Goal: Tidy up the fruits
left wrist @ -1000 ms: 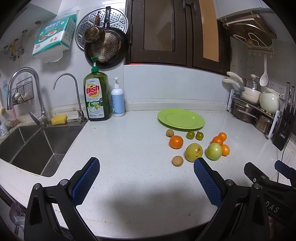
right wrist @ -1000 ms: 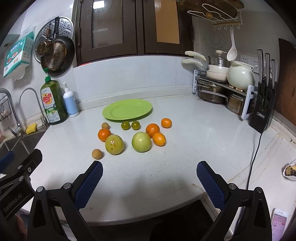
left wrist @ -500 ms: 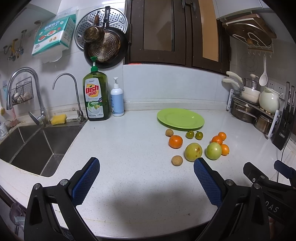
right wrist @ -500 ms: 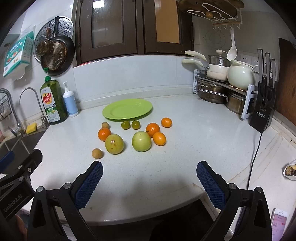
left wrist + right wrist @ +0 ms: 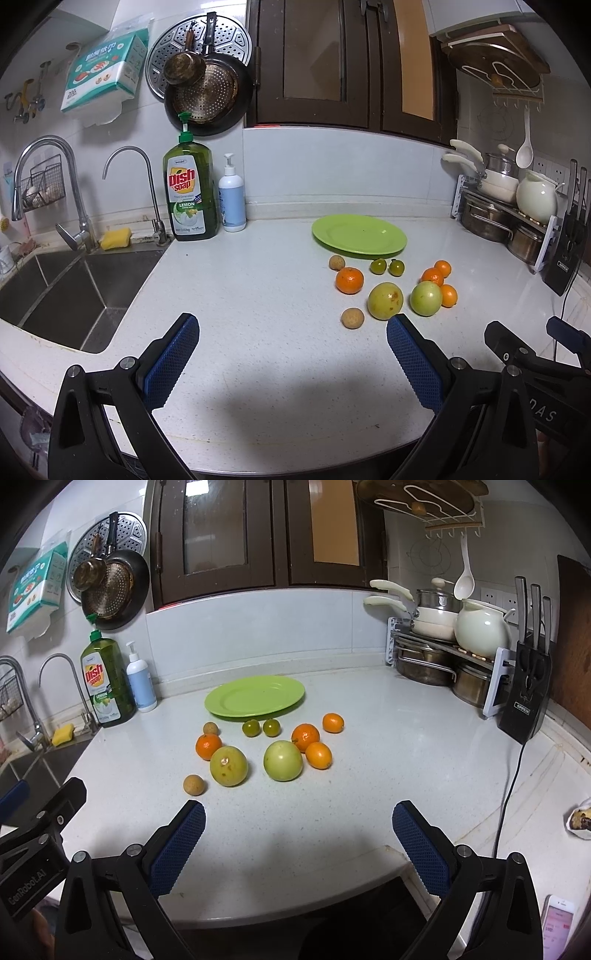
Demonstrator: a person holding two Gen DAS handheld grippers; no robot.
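An empty green plate (image 5: 359,236) (image 5: 255,696) lies at the back of the white counter. In front of it lie loose fruits: a yellow-green fruit (image 5: 385,300) (image 5: 228,765), a green apple (image 5: 426,298) (image 5: 283,760), several oranges (image 5: 349,280) (image 5: 305,736), two small green fruits (image 5: 378,266) (image 5: 251,727) and two brown longans (image 5: 352,317) (image 5: 193,784). My left gripper (image 5: 291,325) is open and empty, left of the fruits. My right gripper (image 5: 298,810) is open and empty, in front of them.
A sink (image 5: 55,291) with taps is at the left, with a dish soap bottle (image 5: 190,192) and a white pump bottle (image 5: 231,201) behind it. A pot rack (image 5: 439,657) and a knife block (image 5: 526,698) stand at the right. A black cable (image 5: 513,786) runs along the counter.
Both grippers have barely moved; the view has drifted slightly. The fruits and plate lie where they were.
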